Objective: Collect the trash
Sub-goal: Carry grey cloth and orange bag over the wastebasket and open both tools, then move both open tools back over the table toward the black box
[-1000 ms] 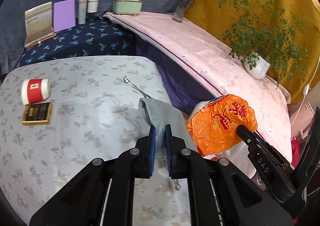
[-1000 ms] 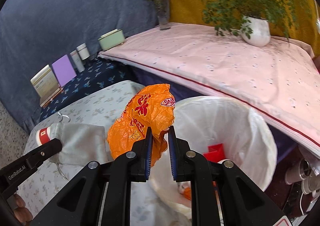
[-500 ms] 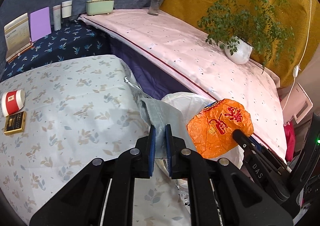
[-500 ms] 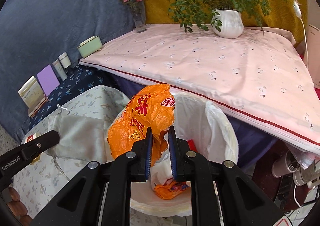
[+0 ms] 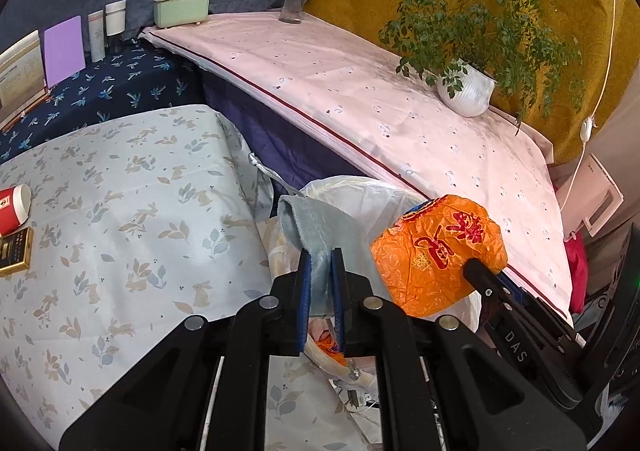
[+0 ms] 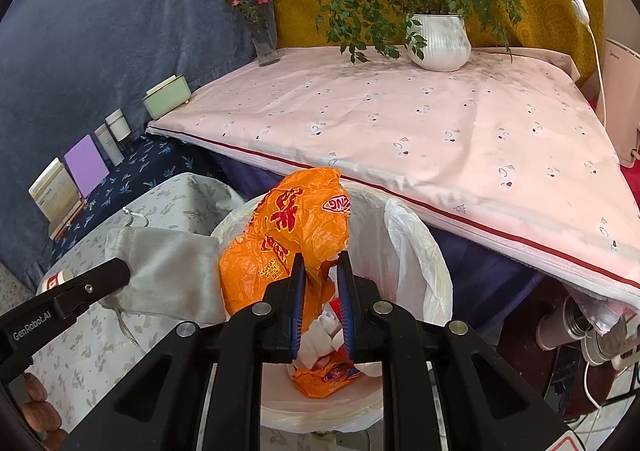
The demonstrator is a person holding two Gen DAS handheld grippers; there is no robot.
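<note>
My left gripper (image 5: 320,255) is shut on a grey drawstring pouch (image 5: 320,227) and holds it at the near rim of the white-lined trash bin (image 5: 360,187). My right gripper (image 6: 321,263) is shut on an orange plastic bag (image 6: 296,227), held over the same bin (image 6: 416,247). The pouch (image 6: 168,271) and the left gripper's finger show at the left of the right wrist view. The orange bag (image 5: 436,251) and the right gripper's finger show at the right of the left wrist view. Orange, white and red scraps (image 6: 328,371) lie inside the bin.
A red-and-white cup (image 5: 12,203) and a dark gold-edged box (image 5: 14,251) lie on the leaf-print table (image 5: 120,211). A pink-covered table (image 6: 420,131) with a potted plant (image 6: 438,39) and a flower vase (image 6: 266,39) stands behind the bin. Boxes and jars (image 5: 108,27) line the back.
Both grippers have moved right and forward, off the leaf-print table toward the bin. The pouch and the orange bag now hang over the bin's opening. Both grips stay shut.
</note>
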